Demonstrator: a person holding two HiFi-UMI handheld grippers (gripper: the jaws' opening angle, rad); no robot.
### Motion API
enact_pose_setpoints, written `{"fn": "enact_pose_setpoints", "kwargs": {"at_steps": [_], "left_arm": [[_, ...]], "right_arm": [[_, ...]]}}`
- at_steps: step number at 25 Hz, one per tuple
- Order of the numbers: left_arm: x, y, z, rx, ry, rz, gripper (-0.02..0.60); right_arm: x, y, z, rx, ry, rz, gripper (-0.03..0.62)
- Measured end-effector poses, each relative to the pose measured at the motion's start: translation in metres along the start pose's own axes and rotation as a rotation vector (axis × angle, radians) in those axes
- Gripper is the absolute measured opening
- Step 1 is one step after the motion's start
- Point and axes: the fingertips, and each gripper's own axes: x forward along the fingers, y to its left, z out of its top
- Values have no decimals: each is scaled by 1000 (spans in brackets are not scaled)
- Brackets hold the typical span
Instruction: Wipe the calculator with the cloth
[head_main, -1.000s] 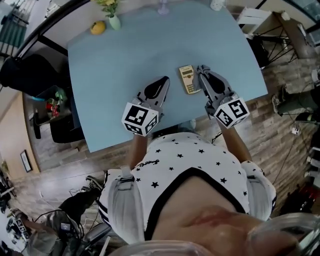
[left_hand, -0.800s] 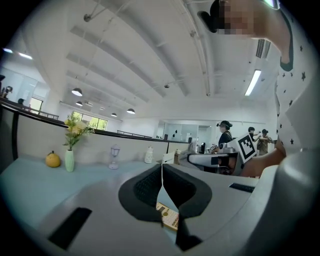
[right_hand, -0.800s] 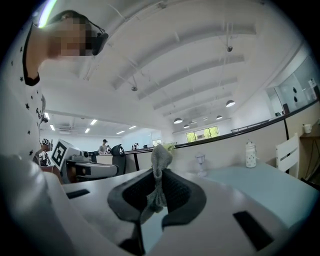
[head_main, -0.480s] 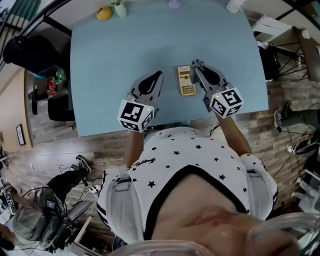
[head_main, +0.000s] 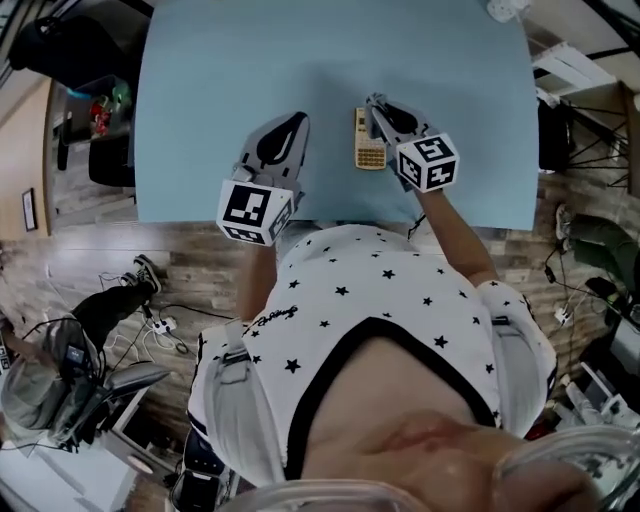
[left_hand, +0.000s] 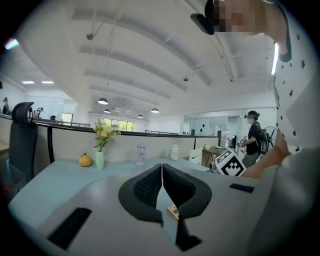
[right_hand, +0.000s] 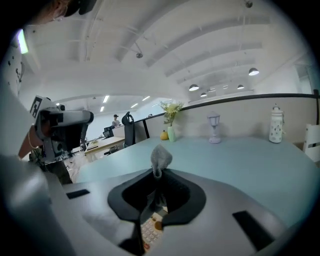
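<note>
Lying flat near the front edge of the light blue table (head_main: 220, 80), the beige calculator (head_main: 369, 140) sits with its keys facing up. A small grey cloth (right_hand: 161, 157) is pinched in the clenched jaws of the right gripper (right_hand: 158, 176), one tuft poking up past the tips. That gripper hangs over the calculator's right side, with keys showing beneath its jaws. The left gripper (left_hand: 161, 177) rests near the calculator's left, jaws pressed together and grasping nothing.

The wiping step seems under way. It would likely go best with the cloth kept firmly pinched and drawn lightly along the keys, while the left gripper steadies the body, which looks light enough to slide.

At the table's far edge, a pale vase (left_hand: 100, 160) holds yellow flowers (left_hand: 103, 132). A white lidded jar (right_hand: 275, 131) stands farther along; its contents are hidden.
</note>
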Motion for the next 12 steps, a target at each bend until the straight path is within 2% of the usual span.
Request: {"fn": "enact_pose_setpoints", "kwargs": {"at_steps": [7, 12], "left_arm": [[-14, 4, -2, -22, -14, 97, 31], [-29, 4, -11, -45, -1, 119, 31]], "right_arm": [[34, 1, -24, -60, 112, 62, 41], [43, 8, -44, -70, 176, 60, 41]]}}
